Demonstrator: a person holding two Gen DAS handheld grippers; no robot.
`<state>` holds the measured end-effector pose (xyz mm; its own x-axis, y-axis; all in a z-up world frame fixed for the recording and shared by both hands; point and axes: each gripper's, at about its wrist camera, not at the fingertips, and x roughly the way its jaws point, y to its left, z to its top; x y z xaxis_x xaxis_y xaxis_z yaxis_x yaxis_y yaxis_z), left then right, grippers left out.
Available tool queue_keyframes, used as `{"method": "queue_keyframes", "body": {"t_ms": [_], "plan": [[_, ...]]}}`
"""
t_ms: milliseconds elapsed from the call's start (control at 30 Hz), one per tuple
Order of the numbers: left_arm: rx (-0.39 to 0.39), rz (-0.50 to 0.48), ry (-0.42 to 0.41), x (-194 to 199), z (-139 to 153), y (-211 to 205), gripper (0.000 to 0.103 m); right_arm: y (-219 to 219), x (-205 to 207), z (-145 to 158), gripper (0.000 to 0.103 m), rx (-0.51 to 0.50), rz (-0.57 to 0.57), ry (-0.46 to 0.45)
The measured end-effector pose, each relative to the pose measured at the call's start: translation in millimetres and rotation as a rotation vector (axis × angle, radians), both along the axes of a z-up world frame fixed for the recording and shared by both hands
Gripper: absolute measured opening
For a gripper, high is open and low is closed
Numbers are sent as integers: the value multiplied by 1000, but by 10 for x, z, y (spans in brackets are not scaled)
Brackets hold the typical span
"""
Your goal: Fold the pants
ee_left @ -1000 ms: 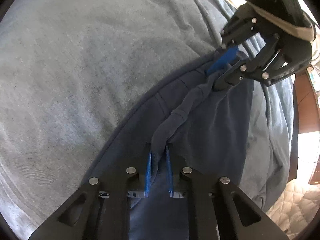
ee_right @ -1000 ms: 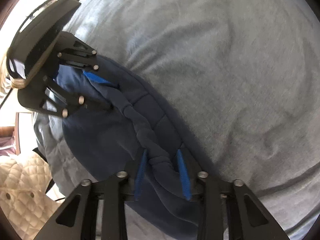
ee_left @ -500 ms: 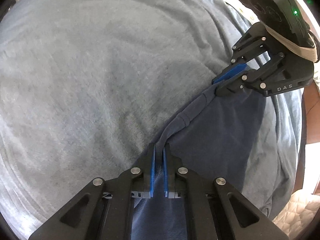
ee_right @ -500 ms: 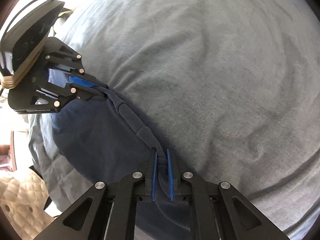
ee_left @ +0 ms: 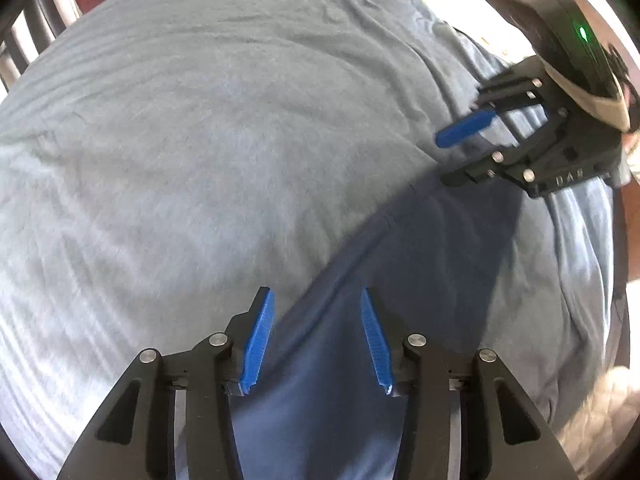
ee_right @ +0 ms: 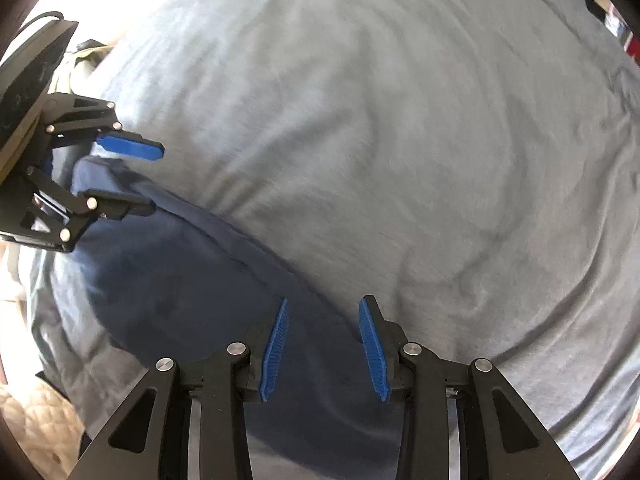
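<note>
Left gripper (ee_left: 317,300): jaws standing wide apart, blue pads (ee_left: 258,344) gripping nothing. It is hovering just above the top edge of the navy pants (ee_left: 420,280), one pad over the pale bedding, the other over the navy cloth.

Right gripper (ee_right: 322,312): likewise spread, released, nothing between its blue pads (ee_right: 370,350). It is sitting over the same edge of the pants (ee_right: 192,280), left pad above the navy fabric, right pad above the bedding.

In the left wrist view the right gripper (ee_left: 448,156) is showing at the far end of the garment's edge, motion-blurred, fingers parted. In the right wrist view the left gripper (ee_right: 154,176) is showing at the opposite corner of the pants, fingers parted, the lower one just over the cloth; contact cannot be told.

Pants are lying flat on the grey-blue blanket (ee_left: 200,140), toward its near side, their upper edge running as a straight diagonal line between the two grippers. The blanket (ee_right: 420,140) is lying wrinkled across the rest of the surface. A quilted cream fabric (ee_right: 36,428) is showing past the blanket's near edge.
</note>
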<state>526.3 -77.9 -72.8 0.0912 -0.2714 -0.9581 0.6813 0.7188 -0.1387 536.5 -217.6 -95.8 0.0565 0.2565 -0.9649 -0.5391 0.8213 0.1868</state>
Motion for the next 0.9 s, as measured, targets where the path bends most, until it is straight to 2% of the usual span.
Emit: {"method": "queue_keyframes", "body": {"t_ms": [100, 200, 367, 633, 800, 900], "plan": [[2, 0, 12, -96, 65, 175, 44, 255, -31, 141, 38, 52, 55, -1], [8, 42, 27, -140, 84, 432, 44, 569, -25, 200, 38, 94, 121, 9], [17, 119, 32, -190, 87, 909, 43, 990, -15, 155, 38, 121, 183, 42], [47, 201, 63, -191, -183, 1516, 44, 1646, 30, -106, 38, 124, 265, 119], [12, 235, 129, -160, -390, 1744, 45, 1927, 56, -293, 38, 114, 276, 156], [-17, 257, 164, -154, -458, 1845, 50, 2006, 88, -379, 38, 114, 264, 180]]}}
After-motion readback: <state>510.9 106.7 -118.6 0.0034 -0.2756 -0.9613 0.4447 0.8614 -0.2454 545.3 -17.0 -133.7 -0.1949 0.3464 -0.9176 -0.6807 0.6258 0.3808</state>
